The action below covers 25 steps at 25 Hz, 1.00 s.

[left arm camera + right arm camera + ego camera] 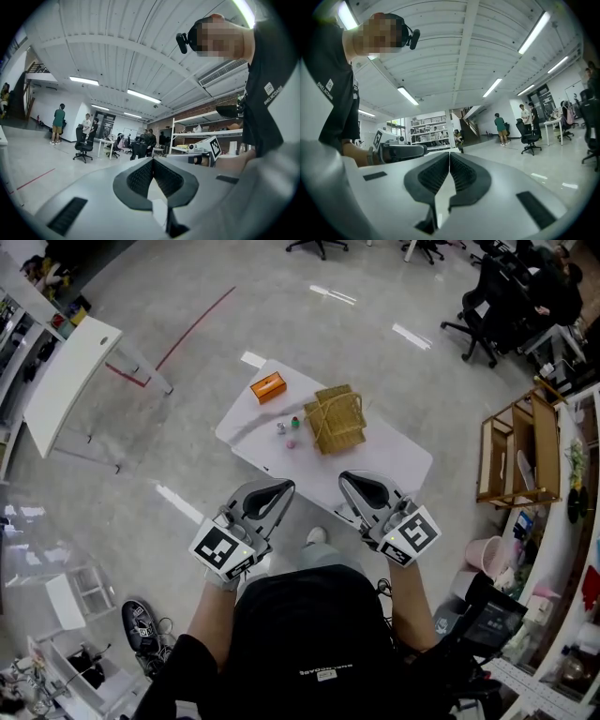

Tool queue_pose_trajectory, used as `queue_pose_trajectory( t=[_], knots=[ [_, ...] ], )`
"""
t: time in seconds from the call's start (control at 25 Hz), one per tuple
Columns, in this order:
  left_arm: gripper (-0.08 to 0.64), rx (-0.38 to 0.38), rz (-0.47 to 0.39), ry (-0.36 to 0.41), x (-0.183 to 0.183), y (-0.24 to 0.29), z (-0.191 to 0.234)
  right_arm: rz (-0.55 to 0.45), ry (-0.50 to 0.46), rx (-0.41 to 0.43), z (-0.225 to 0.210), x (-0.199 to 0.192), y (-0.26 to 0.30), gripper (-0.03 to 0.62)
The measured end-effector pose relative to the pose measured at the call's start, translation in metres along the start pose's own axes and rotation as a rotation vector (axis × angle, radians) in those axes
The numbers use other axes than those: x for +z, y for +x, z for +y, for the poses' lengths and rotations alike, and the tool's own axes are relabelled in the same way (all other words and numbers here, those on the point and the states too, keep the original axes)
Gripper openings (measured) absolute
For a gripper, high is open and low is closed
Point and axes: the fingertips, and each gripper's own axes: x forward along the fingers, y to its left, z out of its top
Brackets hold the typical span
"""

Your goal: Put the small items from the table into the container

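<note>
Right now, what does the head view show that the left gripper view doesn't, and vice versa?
Head view only: the white table with a wicker basket, an orange box and small items beside the basket.
Left gripper view only: ceiling light strips, metal shelving and standing people.
Both: the left claw, shut and empty, and the marker cube on the right claw.

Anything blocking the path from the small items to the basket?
Nothing visible. The small items lie on bare tabletop just left of the wicker basket in the head view. The orange box sits beyond them, off that path.
</note>
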Motion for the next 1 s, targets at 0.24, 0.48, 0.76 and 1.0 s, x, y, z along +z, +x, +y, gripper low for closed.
queue_pose_trajectory(
  t=[0.24, 0.48, 0.76, 1.0],
  knots=[
    [0.005, 0.027, 0.013, -0.007, 0.004, 0.048, 0.005, -0.007, 0.012, 0.033, -0.044, 0.009, -0.005, 0.011],
    [0.005, 0.032, 0.023, -0.015, 0.005, 0.071, 0.007, -0.016, 0.003, 0.059, -0.057, 0.012, 0.001, 0.011],
    [0.005, 0.009, 0.036, -0.019, 0.005, 0.084, 0.015, -0.025, 0.015, 0.029, -0.066, 0.015, 0.003, 0.011],
    [0.005, -0.047, 0.043, -0.036, 0.003, 0.098, 0.031, -0.026, 0.017, -0.04, -0.081, 0.016, 0.006, 0.011]
  ],
)
